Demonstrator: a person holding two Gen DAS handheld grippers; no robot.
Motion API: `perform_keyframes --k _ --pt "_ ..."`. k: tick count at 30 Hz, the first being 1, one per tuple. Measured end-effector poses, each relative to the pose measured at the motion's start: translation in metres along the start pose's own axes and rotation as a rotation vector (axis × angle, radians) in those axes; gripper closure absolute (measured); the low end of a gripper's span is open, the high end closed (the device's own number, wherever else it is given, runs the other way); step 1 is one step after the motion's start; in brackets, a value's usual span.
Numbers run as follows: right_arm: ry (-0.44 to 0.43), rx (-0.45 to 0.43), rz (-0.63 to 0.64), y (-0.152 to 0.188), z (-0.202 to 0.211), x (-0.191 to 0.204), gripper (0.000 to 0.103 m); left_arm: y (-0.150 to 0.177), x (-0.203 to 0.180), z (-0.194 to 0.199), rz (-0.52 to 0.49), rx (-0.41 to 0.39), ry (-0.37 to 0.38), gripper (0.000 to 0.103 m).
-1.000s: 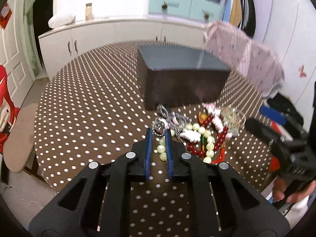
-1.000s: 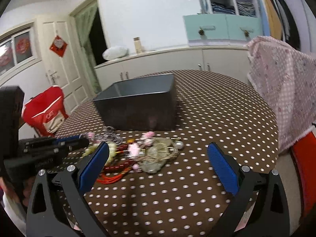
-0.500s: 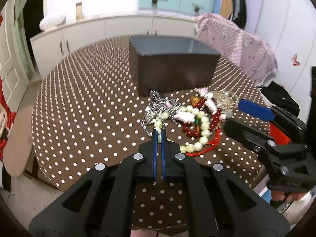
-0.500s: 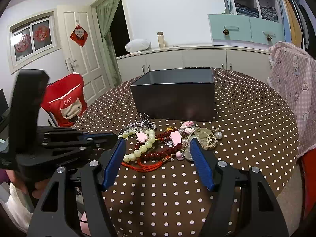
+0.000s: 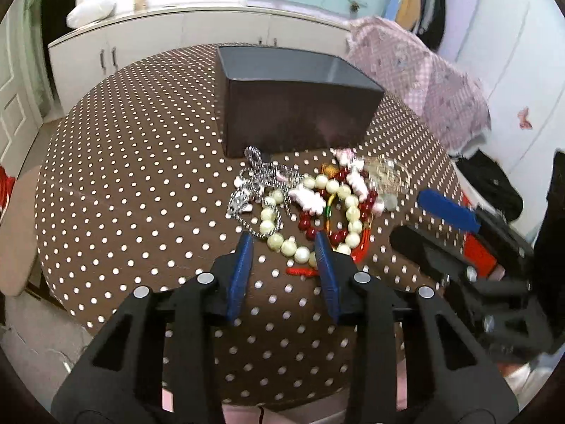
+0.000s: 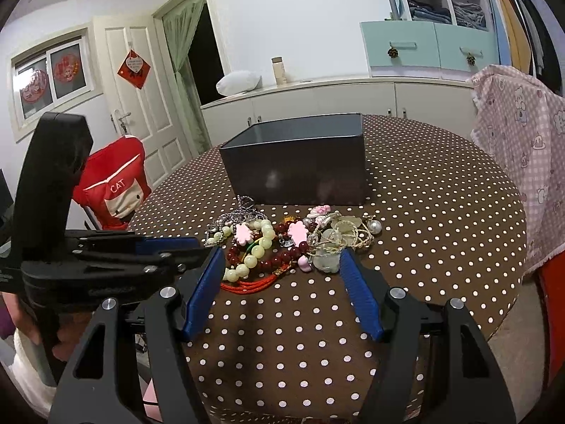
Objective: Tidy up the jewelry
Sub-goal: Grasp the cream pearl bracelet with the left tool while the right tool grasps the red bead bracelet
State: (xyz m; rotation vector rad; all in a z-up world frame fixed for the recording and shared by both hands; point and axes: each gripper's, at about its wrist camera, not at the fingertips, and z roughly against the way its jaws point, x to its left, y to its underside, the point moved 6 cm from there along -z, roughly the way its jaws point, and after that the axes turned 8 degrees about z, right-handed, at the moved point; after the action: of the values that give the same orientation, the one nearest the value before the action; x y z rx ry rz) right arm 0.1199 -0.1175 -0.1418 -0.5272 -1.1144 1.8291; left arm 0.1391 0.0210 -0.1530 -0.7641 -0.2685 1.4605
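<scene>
A jewelry pile (image 5: pixel 317 198) lies on the polka-dot table in front of a dark open box (image 5: pixel 293 102). It holds a pale green bead bracelet (image 5: pixel 282 240), dark red beads (image 5: pixel 307 226), a silver chain (image 5: pixel 254 183) and pink charms. My left gripper (image 5: pixel 284 243) is open, its tips on either side of the near pale beads. My right gripper (image 6: pixel 282 258) is open at the pile's near edge (image 6: pixel 282 243); the box (image 6: pixel 300 166) stands behind. Neither holds anything.
The round table (image 5: pixel 123 176) has a brown dotted cloth. A chair with pink cloth (image 5: pixel 423 84) stands at the right, a red-covered chair (image 6: pixel 113 187) at the left. White cabinets (image 6: pixel 317 99) run along the wall.
My left gripper has opened from shut and moved in around the pale beads. My right gripper has closed in on the pile and narrowed a little.
</scene>
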Motion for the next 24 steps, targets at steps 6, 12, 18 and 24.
perform_keyframes --k 6,12,18,24 --pt "-0.003 -0.007 0.012 0.000 0.003 0.000 0.039 -0.007 0.004 -0.006 0.077 0.062 -0.084 0.084" --pt "-0.013 -0.003 0.003 0.003 0.003 -0.001 0.039 -0.013 0.015 -0.007 0.054 0.078 -0.198 0.093" --pt "-0.043 0.001 0.017 -0.001 -0.004 0.013 0.043 -0.014 0.012 -0.011 0.019 0.075 -0.256 0.093" --pt "-0.058 0.025 -0.025 -0.003 -0.016 0.014 0.070 -0.007 0.019 -0.002 0.028 0.004 -0.214 0.094"
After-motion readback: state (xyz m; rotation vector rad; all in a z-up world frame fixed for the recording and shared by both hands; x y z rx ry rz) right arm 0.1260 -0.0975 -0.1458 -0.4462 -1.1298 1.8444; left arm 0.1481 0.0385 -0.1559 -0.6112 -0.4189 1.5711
